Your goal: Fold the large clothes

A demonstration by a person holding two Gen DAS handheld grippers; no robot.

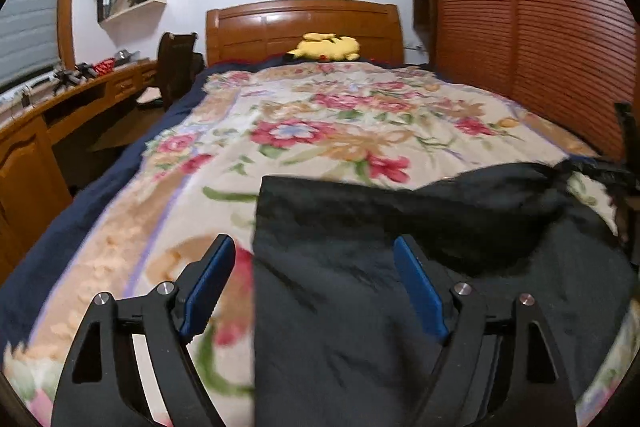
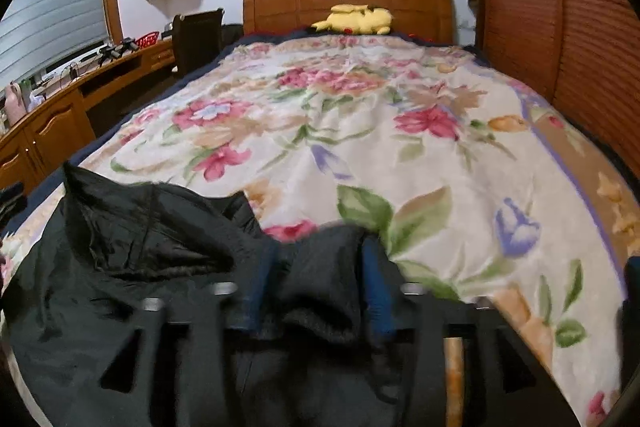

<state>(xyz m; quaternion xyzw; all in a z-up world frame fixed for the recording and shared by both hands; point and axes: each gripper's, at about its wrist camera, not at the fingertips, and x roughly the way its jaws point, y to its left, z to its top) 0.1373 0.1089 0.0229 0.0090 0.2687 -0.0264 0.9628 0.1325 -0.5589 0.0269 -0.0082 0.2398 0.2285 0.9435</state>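
Observation:
A large black padded garment [image 1: 400, 267] lies on the near end of the floral blanket [image 1: 320, 115]. My left gripper [image 1: 314, 259] is open and empty, its blue-padded fingers spread just above the garment's left edge. In the right wrist view the same garment [image 2: 120, 267] lies at lower left with its hood opening facing up. My right gripper [image 2: 320, 275] is shut on a bunched fold of the black garment, with cloth filling the gap between its blue pads. The right wrist view is motion-blurred.
The bed has a wooden headboard [image 1: 304, 27] and a yellow plush toy [image 1: 324, 49] at the far end. A slatted wooden wardrobe [image 1: 520, 27] runs along the right side. A wooden desk [image 1: 60, 107] and a chair [image 1: 176, 67] stand at the left.

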